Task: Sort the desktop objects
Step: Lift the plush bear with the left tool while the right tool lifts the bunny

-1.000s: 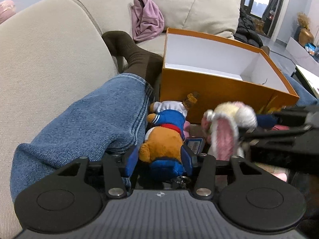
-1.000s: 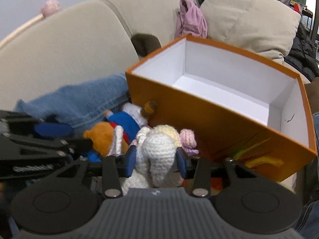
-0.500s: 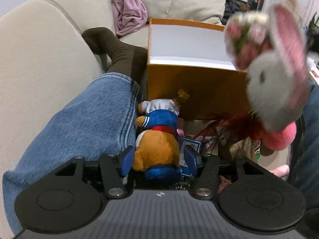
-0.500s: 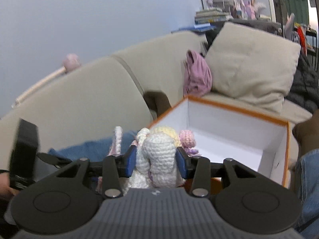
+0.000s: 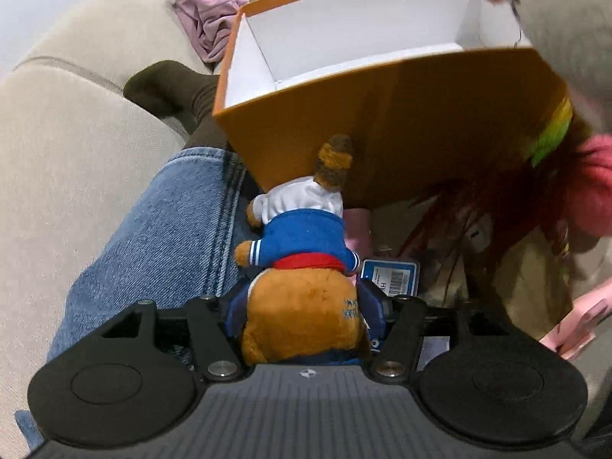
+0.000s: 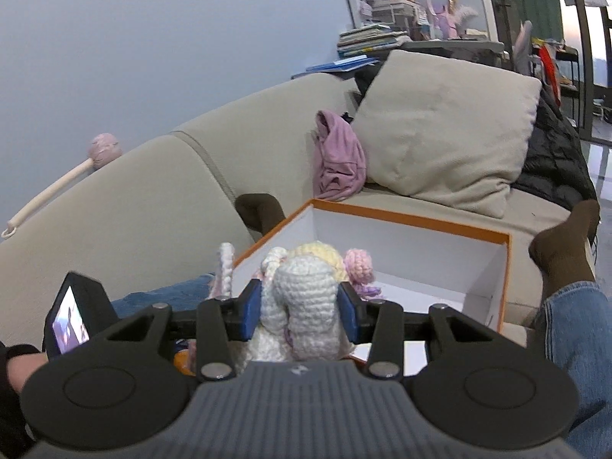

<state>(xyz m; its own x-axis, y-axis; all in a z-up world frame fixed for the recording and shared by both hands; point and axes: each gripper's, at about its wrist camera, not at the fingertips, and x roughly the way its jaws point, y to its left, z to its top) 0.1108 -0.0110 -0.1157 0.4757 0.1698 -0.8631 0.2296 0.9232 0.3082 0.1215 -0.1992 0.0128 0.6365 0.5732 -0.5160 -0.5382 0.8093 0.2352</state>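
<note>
My left gripper [image 5: 302, 310] is shut on a brown plush bear [image 5: 302, 267] in a blue and white top, held head-down just in front of the orange box [image 5: 401, 126]. My right gripper [image 6: 302, 313] is shut on a white crocheted bunny [image 6: 302, 306] with pink ears, held above the near left corner of the orange box [image 6: 413, 222], whose white inside shows nothing in it. The bunny also shows blurred at the top right of the left wrist view [image 5: 554, 7].
The box sits on a beige sofa [image 6: 153, 199] between a person's jeans-clad legs [image 5: 153, 237] in brown socks [image 6: 562, 252]. A pink cloth [image 6: 338, 153] and cushion [image 6: 447, 130] lie behind. A blue tag [image 5: 390, 275], red feathers [image 5: 459, 206] and pink items lie beside the box.
My right gripper has lifted the bunny up and over the box edge. My left gripper has closed in on the bear and moved nearer the box.
</note>
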